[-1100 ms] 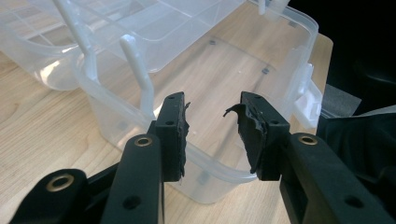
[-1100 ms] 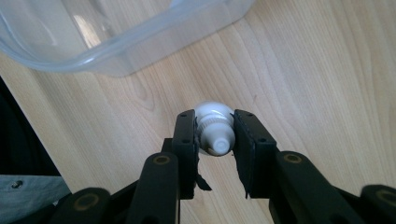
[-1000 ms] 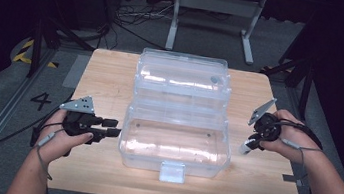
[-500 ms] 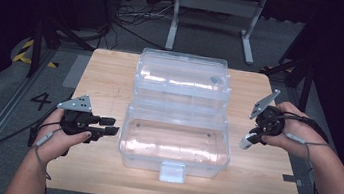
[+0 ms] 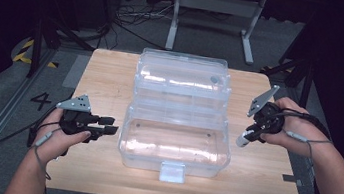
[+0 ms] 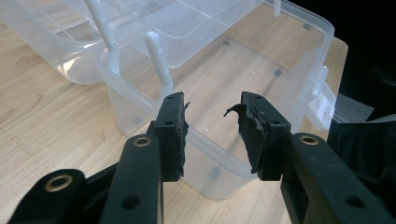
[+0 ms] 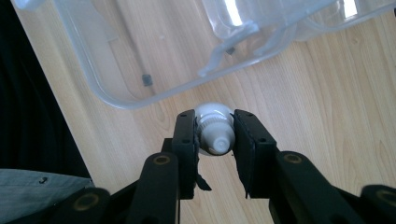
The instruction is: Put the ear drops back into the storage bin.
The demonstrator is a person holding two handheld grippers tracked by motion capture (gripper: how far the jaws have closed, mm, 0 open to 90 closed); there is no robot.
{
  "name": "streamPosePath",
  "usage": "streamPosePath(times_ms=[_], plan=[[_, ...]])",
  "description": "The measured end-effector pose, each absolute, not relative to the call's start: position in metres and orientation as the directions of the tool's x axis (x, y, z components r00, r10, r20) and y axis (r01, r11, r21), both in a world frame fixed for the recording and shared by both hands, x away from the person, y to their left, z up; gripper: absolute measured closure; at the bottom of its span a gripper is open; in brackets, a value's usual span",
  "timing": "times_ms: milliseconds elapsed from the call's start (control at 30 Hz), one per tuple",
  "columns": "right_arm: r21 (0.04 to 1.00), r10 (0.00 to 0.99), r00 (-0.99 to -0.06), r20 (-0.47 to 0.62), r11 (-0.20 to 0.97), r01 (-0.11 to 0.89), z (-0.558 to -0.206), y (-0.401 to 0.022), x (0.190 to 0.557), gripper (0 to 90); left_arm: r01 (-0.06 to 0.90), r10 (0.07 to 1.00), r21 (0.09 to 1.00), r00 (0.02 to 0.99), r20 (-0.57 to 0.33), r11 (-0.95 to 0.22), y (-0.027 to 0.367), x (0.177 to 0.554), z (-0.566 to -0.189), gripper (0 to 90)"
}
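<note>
A dark room with cables and a metal frame on the floor surrounds a pale wooden tabletop. A small white tube is held in the right claw, at the tabletop's right side, clear of the wood and just beside the right end of a clear plastic box; the cap end is turned toward the claw's camera and the jaws are pressed on the tube's two sides, a hold that seems meant to keep the tube steady while it is carried to the box. In the high view the tube is seen hanging down from the right claw, tilted toward the box. The box is laid open in the middle of the tabletop, its lid folded back away from the person, so that the near tub is open for loading; nothing is seen in the tub, and its latch tab faces the person. Shallow divided trays can be made out in the far half, with no contents to be told. The left claw is rested at the tub's left end, jaws apart and holding nothing, the rim lying just ahead of them, probably so the box can be steadied.
</note>
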State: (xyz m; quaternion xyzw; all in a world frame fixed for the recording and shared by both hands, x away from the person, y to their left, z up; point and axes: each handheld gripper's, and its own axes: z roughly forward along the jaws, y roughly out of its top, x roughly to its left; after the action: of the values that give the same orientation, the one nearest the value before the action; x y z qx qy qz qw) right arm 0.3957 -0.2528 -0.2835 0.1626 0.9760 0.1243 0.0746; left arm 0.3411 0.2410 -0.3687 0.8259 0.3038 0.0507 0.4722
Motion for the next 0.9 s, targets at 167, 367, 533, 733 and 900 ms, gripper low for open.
streamPosePath(times_ms=[167,367,533,733,900], plan=[[0.272,0.302,-0.948,-0.105,0.925,0.264,-0.278,-0.24,0.389,71.0,0.459,0.548,0.807,0.81,-0.209,-0.372,0.239,0.342,-0.371,61.8],[0.276,0.259,-0.959,-0.112,0.936,0.22,-0.273,-0.227,0.382,71.1,0.457,0.547,0.806,0.811,-0.206,-0.375,0.239,0.342,-0.371,61.9],[0.28,0.232,-0.967,-0.109,0.94,0.194,-0.273,-0.217,0.378,71.1,0.461,0.546,0.802,0.811,-0.207,-0.38,0.238,0.342,-0.372,61.9],[0.277,0.212,-0.972,-0.102,0.945,0.177,-0.275,-0.21,0.377,71.1,0.463,0.556,0.805,0.805,-0.207,-0.37,0.239,0.342,-0.372,61.8],[0.269,0.197,-0.976,-0.094,0.949,0.165,-0.28,-0.203,0.376,71.1,0.468,0.585,0.81,0.786,-0.199,-0.353,0.243,0.343,-0.371,61.9]])
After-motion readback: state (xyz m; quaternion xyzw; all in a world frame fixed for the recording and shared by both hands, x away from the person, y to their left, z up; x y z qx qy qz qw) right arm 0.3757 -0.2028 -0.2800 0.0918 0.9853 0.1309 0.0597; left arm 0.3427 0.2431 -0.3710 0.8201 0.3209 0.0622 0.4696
